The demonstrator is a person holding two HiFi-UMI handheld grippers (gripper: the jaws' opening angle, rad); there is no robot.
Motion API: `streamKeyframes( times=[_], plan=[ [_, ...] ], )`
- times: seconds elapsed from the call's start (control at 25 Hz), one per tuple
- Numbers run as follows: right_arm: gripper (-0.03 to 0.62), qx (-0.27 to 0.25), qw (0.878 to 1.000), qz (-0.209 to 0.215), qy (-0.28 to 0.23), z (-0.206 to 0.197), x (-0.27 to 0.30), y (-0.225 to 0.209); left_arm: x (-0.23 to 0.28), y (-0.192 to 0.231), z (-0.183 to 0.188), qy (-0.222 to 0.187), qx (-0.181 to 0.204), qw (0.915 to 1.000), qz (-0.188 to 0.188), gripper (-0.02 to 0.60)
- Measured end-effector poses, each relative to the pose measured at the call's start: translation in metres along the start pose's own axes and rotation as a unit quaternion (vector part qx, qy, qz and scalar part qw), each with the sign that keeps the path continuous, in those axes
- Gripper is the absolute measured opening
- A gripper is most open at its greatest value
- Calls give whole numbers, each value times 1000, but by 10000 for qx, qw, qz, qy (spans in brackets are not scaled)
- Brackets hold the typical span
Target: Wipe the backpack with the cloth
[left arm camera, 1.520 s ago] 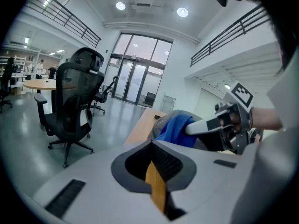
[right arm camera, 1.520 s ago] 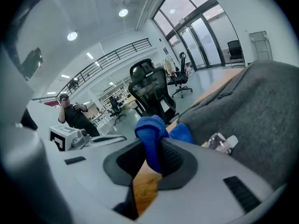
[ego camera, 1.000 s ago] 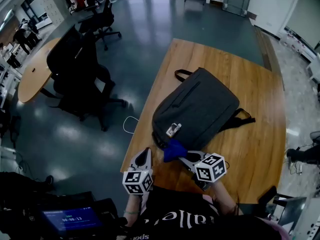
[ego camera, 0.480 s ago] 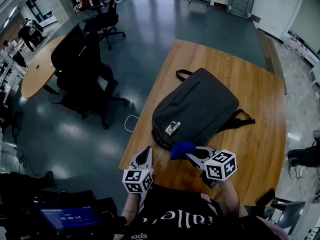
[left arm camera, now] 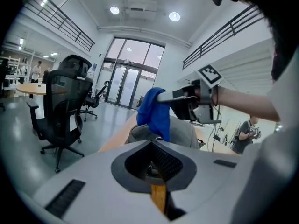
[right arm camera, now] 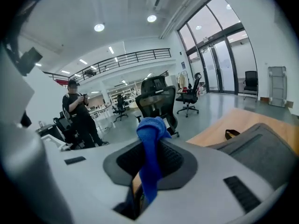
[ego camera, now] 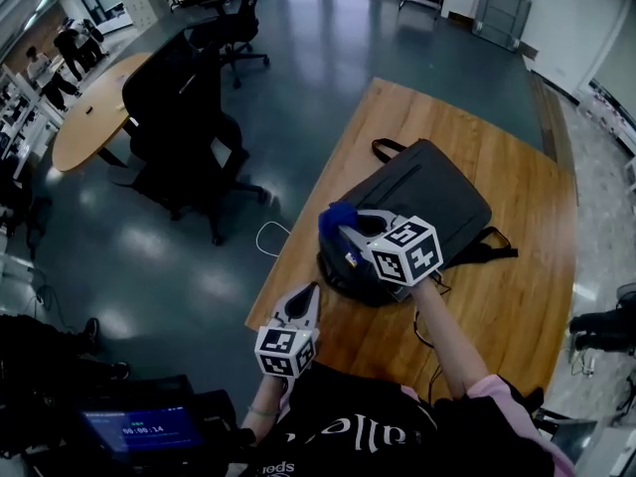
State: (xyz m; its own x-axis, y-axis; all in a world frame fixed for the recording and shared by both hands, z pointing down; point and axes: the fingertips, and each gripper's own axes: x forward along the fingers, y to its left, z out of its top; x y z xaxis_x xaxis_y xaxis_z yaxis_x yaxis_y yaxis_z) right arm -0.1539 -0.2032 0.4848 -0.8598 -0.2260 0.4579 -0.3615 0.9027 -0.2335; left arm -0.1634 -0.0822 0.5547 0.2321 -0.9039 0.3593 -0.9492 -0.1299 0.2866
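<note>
Cloth (ego camera: 336, 216) pinched in right gripper (ego camera: 347, 232), held over backpack (ego camera: 452, 195); best lowered flat, then dragged in overlapping strokes. Left gripper (ego camera: 307, 297) pressed together, empty.

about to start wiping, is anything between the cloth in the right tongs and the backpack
Nothing visible does. The right gripper holds the blue cloth just over the backpack's near end. The left gripper sits shut and empty by the table edge, clear of both.

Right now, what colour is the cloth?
Plain blue. The cloth shows best in the right gripper view.
</note>
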Motion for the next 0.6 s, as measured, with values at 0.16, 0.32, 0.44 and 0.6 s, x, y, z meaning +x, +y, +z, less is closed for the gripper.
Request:
streamKeyframes(
  times=[0.16, 0.32, 0.44, 0.6],
  plan=[
    [54, 108, 9998, -75, 144, 2, 33, -21, 2, 0, 1, -46, -29, 10000, -14, 0],
    [55, 634, 9970, -259, 359, -22, 35, -39, 1, -3, -2, -50, -199, 9998, -43, 0],
    [55, 836, 9953, -289, 404, -45, 16, -38, -1, -3, -4, -18, -184, 9998, -34, 0],
    [55, 917, 9940, -324, 495, -74, -22, -30, 1, -5, -2, 17, -192, 9998, -71, 0]
  ],
)
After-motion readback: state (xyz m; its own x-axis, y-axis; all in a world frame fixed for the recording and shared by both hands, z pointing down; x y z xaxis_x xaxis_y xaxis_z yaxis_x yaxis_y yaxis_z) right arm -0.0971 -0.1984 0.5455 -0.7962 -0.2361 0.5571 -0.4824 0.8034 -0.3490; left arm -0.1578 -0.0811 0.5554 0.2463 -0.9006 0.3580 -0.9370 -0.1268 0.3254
